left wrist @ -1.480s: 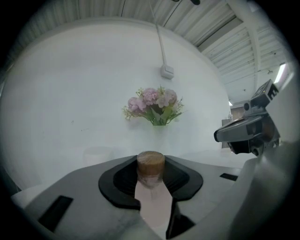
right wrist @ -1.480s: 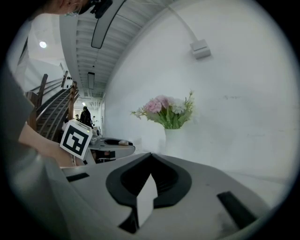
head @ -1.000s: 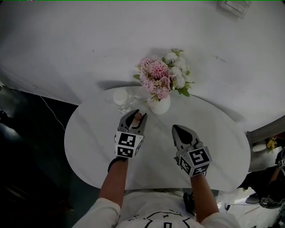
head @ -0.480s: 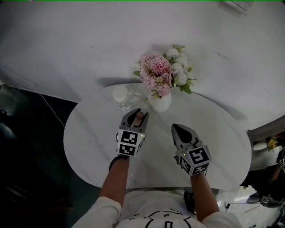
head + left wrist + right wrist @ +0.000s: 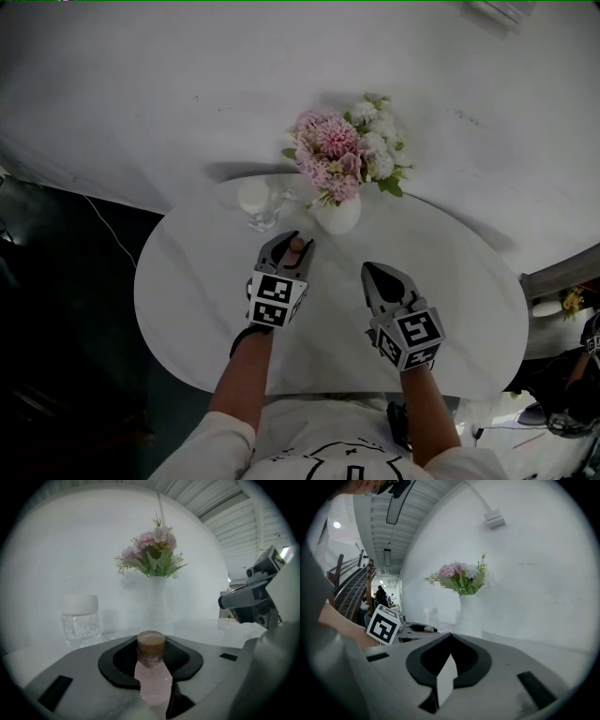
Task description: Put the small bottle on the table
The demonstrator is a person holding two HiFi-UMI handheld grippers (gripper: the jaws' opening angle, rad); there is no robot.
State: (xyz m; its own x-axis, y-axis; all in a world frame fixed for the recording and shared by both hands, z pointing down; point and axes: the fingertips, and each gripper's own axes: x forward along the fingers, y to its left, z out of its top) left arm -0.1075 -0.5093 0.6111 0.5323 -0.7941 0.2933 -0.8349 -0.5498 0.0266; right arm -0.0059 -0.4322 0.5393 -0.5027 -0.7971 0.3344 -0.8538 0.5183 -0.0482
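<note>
**Left gripper clamped on the small bottle over the desk**

My left gripper (image 5: 287,244) has its jaws partway apart and pressed on either side of a small clear bottle of pale pink liquid with a brown cork-like stopper (image 5: 152,677). The bottle stands upright between the pads, its stopper poking up above them. In the head view it sits over the far middle of the white oval desk (image 5: 187,309). It is just on my side of the gap between a small clear glass jar with a white lid (image 5: 255,204) and a white ribbed vase (image 5: 339,216). The vase holds a bunch of pink and white flowers with green leaves (image 5: 339,157). I cannot tell whether the bottle's base touches the desk, as the jaws hide it.

My right gripper (image 5: 375,273) hovers over the desk to the right, apart from the left one and nearer me than the vase. Its jaws are together, with nothing between them.
</note>
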